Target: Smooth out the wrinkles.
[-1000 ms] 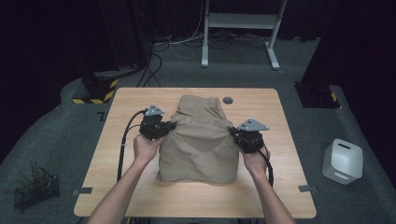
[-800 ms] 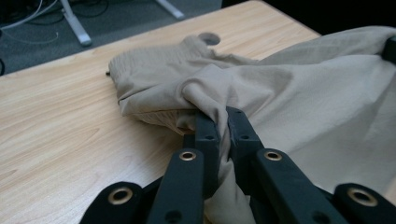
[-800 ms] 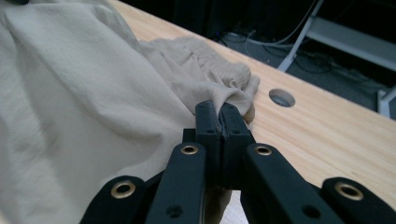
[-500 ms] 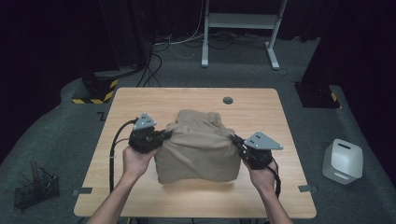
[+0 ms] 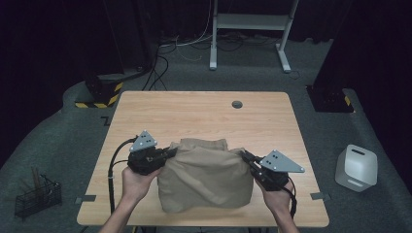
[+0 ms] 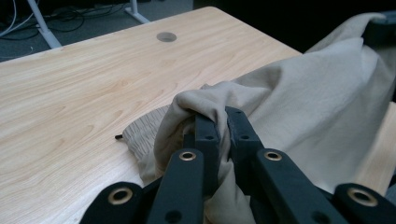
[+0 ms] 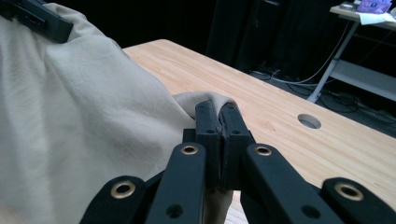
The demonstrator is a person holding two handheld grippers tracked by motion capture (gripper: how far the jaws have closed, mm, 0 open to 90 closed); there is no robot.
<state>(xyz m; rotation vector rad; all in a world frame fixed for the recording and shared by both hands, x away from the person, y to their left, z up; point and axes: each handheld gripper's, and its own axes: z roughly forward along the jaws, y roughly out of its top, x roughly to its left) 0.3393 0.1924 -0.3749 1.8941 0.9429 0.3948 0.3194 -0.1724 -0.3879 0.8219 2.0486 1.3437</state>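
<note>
Both of my hands have come back toward my edge of the counter since a second ago, dragging the far end of the cloth with them, so the cloth that lay long and flat is now doubled over into a shorter heap.

From the high view, my left tool is clenched on the left upper corner of the tan cloth, and my right tool is clenched on the right upper corner. The cloth sits on the near half of the counter, between my two hands, its lifted fold sagging in the middle. A small round hole shows in the counter near the far edge, well apart from the cloth. A white box stands on the floor to the right.

From the left tool view, my jaws are pressed together on a bunched fold of cloth, which wraps over their tips. A ribbed hem lies on the wood just beside them.

From the right tool view, my jaws pinch a thin edge of the cloth, which drapes away to the left.
</note>
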